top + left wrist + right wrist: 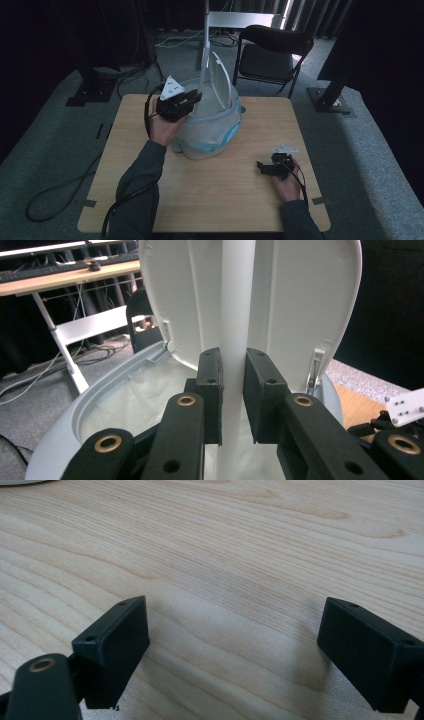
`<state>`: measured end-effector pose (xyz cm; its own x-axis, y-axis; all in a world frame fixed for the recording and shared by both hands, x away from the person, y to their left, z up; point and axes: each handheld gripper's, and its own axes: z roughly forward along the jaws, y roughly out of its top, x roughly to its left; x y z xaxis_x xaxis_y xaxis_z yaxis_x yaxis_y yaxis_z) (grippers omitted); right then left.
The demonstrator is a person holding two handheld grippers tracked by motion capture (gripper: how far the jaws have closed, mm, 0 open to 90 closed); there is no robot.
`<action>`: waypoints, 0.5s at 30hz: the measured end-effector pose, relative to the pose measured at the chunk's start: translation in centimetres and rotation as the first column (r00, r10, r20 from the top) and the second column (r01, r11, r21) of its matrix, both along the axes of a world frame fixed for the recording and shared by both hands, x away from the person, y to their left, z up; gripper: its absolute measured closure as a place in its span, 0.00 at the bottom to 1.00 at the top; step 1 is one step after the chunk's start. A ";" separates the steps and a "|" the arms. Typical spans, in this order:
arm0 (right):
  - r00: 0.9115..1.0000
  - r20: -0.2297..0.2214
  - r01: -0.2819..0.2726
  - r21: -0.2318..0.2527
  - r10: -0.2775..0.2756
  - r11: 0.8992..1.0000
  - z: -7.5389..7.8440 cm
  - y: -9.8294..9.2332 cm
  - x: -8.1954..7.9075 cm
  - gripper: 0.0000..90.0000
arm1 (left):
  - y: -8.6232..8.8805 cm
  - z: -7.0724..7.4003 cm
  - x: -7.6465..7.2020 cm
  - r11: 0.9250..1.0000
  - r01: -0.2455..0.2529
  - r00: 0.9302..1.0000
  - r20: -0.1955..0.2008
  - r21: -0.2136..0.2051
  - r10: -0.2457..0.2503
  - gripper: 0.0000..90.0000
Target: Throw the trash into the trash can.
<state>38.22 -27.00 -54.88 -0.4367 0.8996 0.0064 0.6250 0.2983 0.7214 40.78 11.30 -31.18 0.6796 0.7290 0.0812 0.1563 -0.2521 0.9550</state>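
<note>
Gripping a white upright pole (235,315) over the lined bin (212,125) at the counter (240,190) centre, the left claw (192,97) is clamped narrow; lid (220,80) already raised; right claw (265,167) rests wide, empty; judged mid-task, removal remaining.

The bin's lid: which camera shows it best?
The left gripper view: the raised lid is close, behind the pole between the jaws. The high view shows the lid small and edge-on. The right gripper view shows bare table.

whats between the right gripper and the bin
Bare wooden table between the right gripper and the bin, as the high view shows.
</note>
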 end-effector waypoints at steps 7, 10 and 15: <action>1.000 0.000 0.000 0.000 0.000 1.000 0.0 0.0 0.0 0.13 | -0.4 0.5 0.0 0.999 0.029 1.000 -0.001 -0.015 -0.029 0.69; 1.000 0.000 0.000 0.000 0.000 1.000 0.0 0.0 0.0 0.13 | -0.8 0.9 -0.2 0.999 0.038 0.999 0.007 -0.013 -0.038 0.65; 1.000 0.000 0.000 0.000 0.000 1.000 0.0 0.0 0.0 0.13 | -1.4 1.4 -0.6 0.998 0.055 0.998 0.015 -0.028 -0.054 0.61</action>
<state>38.22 -27.00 -54.88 -0.4366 0.8996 0.0066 0.6251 0.2981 0.7213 40.16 9.94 -29.75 0.7173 0.6931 0.0711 0.1297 -0.2331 0.9638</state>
